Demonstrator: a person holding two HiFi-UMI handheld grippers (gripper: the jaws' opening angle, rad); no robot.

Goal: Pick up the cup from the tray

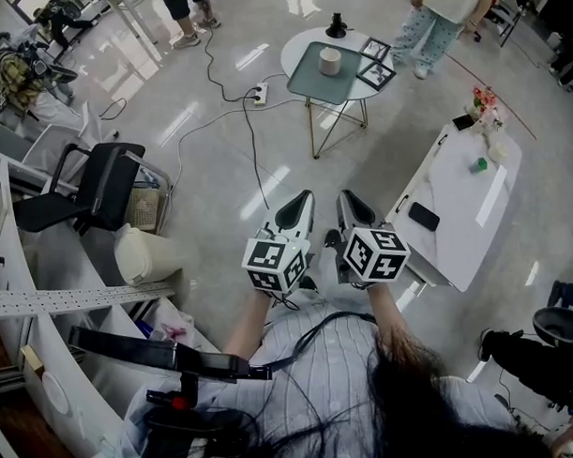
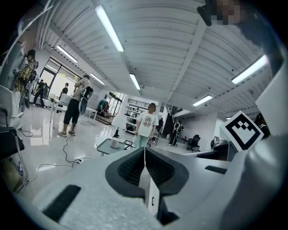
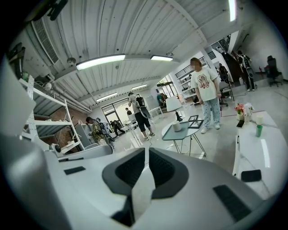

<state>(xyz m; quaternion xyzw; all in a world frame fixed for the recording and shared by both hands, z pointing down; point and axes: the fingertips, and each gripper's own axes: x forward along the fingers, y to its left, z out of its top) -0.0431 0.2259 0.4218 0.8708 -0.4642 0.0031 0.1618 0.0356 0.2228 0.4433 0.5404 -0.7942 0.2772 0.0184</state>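
Left gripper (image 1: 303,200) and right gripper (image 1: 347,201): jaws closed together, empty. The cup (image 1: 330,60) stands upright on the tray (image 1: 306,82), well apart. Probably light, rigid and smooth; grip across the sidewall

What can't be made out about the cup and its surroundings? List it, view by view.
- Cup: whether it holds anything; too small and far in all three views.
- Tray: its rim and depth; too small in every view.
- Black object behind the cup: too small to identify, head view.
- Standing person: upper body cut off by the head view's top edge.
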